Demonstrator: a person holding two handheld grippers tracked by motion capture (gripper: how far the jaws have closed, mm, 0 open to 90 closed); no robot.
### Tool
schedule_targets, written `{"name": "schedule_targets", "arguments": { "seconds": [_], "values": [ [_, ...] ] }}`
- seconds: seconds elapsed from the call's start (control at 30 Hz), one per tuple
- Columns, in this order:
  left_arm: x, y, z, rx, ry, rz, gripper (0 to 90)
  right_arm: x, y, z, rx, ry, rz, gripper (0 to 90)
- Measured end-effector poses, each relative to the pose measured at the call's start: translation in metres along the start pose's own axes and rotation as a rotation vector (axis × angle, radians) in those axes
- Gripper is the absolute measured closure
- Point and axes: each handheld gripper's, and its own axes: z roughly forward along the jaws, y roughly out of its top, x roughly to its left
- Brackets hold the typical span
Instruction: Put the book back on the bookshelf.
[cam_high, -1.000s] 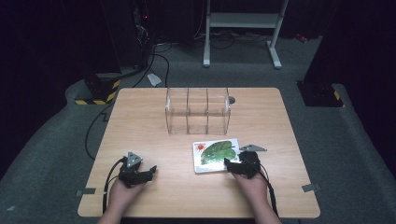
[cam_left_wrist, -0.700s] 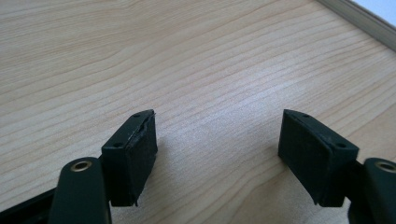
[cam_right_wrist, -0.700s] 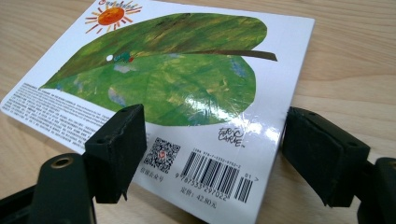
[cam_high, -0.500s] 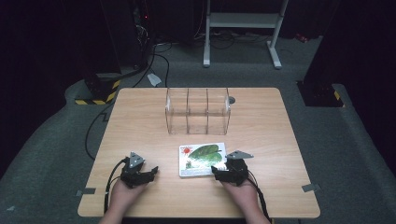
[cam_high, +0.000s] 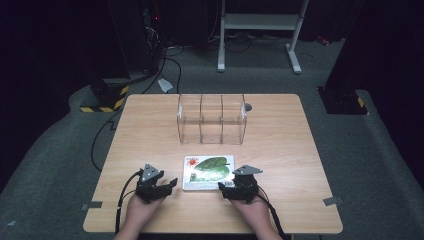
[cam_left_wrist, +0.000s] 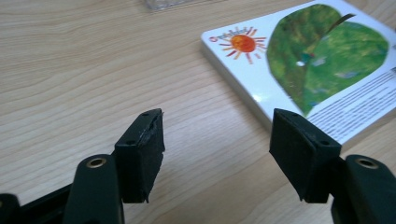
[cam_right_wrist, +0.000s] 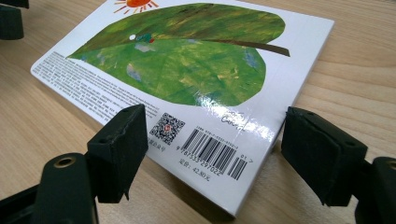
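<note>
1. The pale wooden bench (cam_high: 150, 125) carries a clear three-bay plastic organiser (cam_high: 212, 119), its contents too faint to read.
2. The white board book with a green leaf cover (cam_high: 208, 171) lies flat near me, ready for gripping.
3. My right gripper (cam_right_wrist: 212, 154) straddles its barcode corner, jaws open, pads apart from it.
4. My left gripper (cam_left_wrist: 217, 142) has just been closing, nothing between its jaws, book beside.

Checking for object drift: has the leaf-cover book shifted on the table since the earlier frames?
Yes. The book has slid left, toward the left gripper, now sitting below the clear divider box rather than right of it.
</note>
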Motion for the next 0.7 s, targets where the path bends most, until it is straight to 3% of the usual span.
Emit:
{"name": "schedule_targets", "arguments": {
  "seconds": [0.17,0.37,0.53,0.7],
  "values": [
    [-0.009,0.001,0.004,-0.014,-0.052,-0.022,36.0,0.004,-0.001,0.001,-0.004,0.005,-0.010,22.7],
    [-0.021,0.005,0.017,-0.005,-0.120,-0.088,37.0,0.006,-0.001,0.001,-0.011,0.005,-0.021,22.6],
    [-0.026,0.006,0.027,0.043,-0.105,-0.074,36.9,0.009,-0.002,0.002,-0.009,0.016,-0.017,22.6],
    [-0.025,0.006,0.026,0.049,-0.101,-0.065,38.0,0.014,-0.003,0.002,-0.007,0.010,-0.031,22.5]
  ]
}}
